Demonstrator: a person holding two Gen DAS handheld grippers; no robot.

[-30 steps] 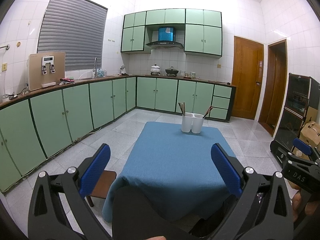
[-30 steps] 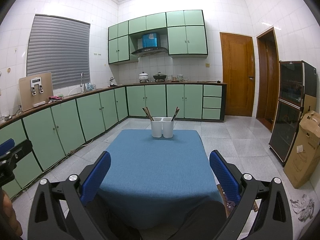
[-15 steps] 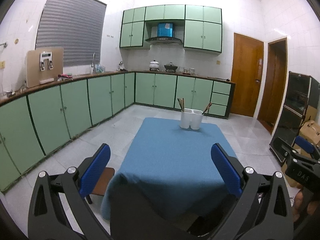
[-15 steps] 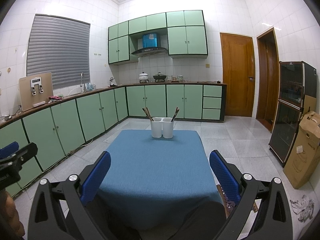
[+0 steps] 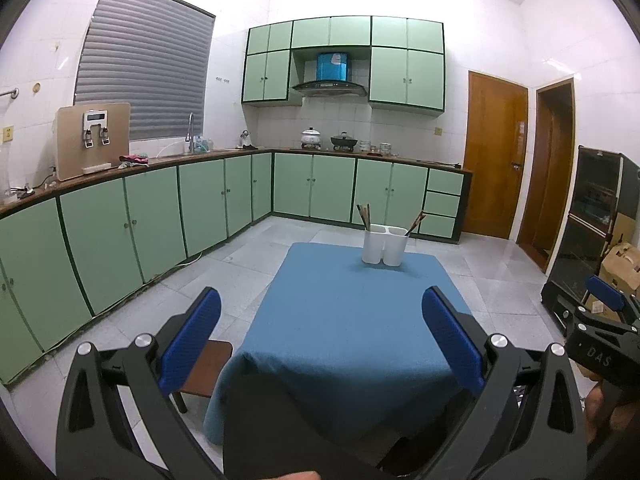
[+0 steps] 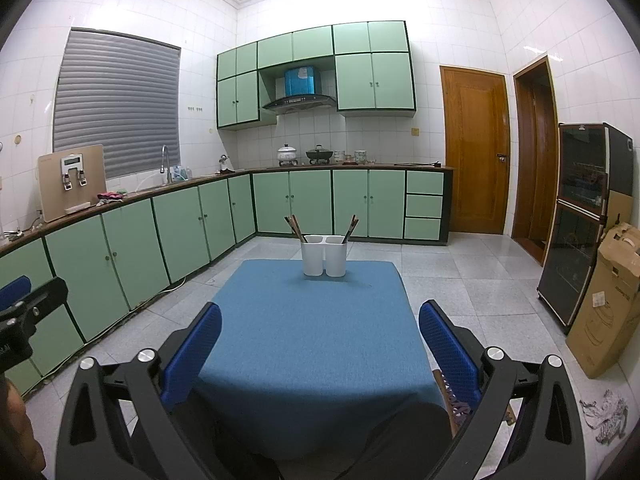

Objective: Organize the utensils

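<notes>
A white two-compartment utensil holder [image 5: 385, 245] [image 6: 324, 255] stands at the far end of a table under a blue cloth [image 5: 352, 332] [image 6: 312, 336]. Brown chopsticks [image 5: 364, 216] [image 6: 295, 226] lean out of its left cup, and more chopsticks [image 5: 415, 222] [image 6: 351, 228] lean out of the right cup. My left gripper [image 5: 320, 332] hovers open and empty above the table's near end. My right gripper [image 6: 319, 340] is likewise open and empty, well short of the holder. Each gripper shows at the edge of the other's view.
Green cabinets [image 5: 160, 216] run along the left and back walls. A brown stool [image 5: 204, 368] sits at the table's near left corner. A dark glass cabinet [image 6: 580, 216] and a cardboard box [image 6: 608, 300] stand on the right. A person's dark-clothed knee [image 5: 280, 432] fills the bottom.
The left gripper has tilted and shifted a little, so the holder sits lower and further right in its view. The right gripper has held still. Both stay open.
</notes>
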